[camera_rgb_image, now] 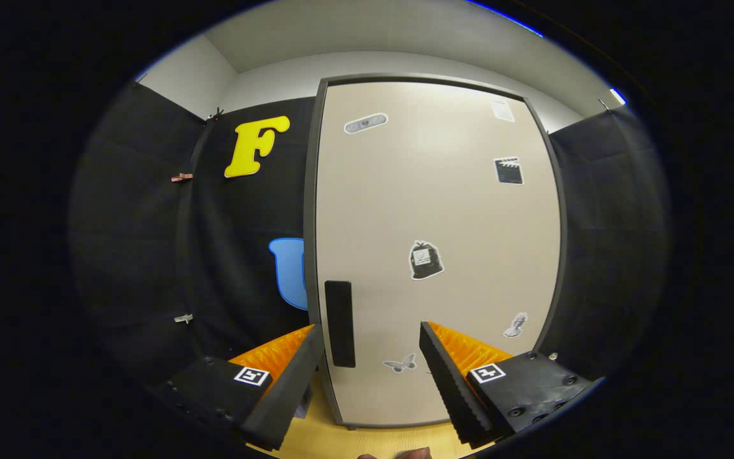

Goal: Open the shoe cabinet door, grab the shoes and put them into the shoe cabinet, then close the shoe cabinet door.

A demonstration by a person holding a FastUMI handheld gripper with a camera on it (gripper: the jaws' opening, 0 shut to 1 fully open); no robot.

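**Cabinet door not yet opened**

The claw (370, 357) is held open above the pale wooden worktop (367, 440). Just beyond, the beige shoe cabinet door (437, 210) is seen closed, its black vertical handle (339, 323) between the fingers. Every step is judged outstanding.

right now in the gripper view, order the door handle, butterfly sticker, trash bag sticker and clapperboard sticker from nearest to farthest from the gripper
The gripper is open, facing the closed cabinet door.
1. Black door handle and butterfly sticker, both between the fingertips, handle by the left finger: too close to call.
2. Trash bag sticker, higher, mid-door.
3. Clapperboard sticker, upper right of the door.
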